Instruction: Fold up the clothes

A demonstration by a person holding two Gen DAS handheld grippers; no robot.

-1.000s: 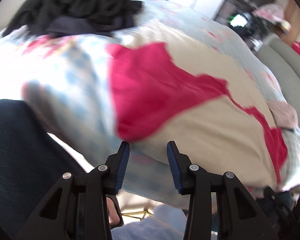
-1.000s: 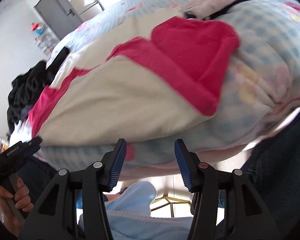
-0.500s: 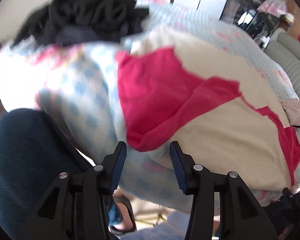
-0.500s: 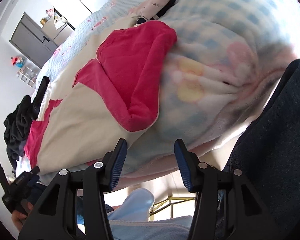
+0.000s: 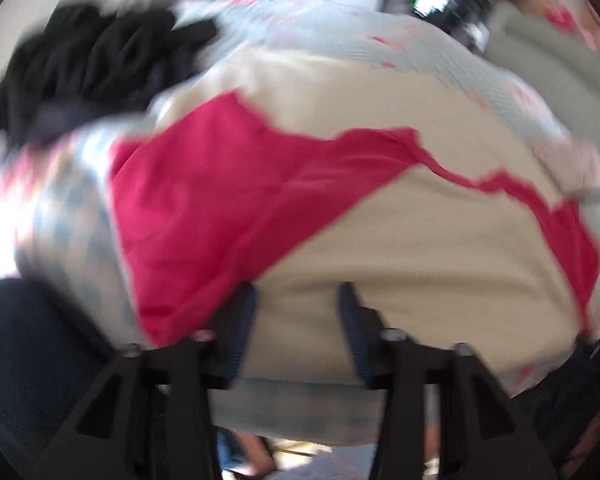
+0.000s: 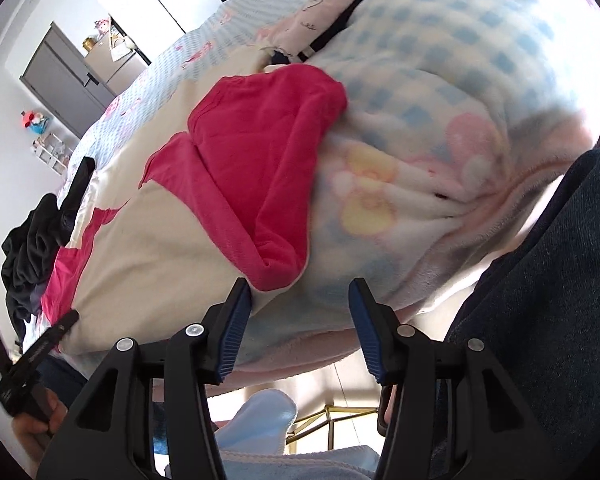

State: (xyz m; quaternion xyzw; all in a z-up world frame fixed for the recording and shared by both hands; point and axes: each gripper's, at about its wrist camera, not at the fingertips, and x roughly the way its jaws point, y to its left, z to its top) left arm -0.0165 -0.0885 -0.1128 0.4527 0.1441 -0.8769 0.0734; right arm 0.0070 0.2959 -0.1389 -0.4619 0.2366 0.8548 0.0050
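Both jaws hover apart over the cream-and-red garment (image 5: 400, 240)'s near hem, left ones closing, nothing gripped.

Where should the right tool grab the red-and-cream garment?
Take the folded red sleeve at its near tip, coming from the bed's near edge. That tip bunches into a thick fold just above the open right tool, while the cream body lies flat and offers no edge. The left tool is closing at the opposite red corner.
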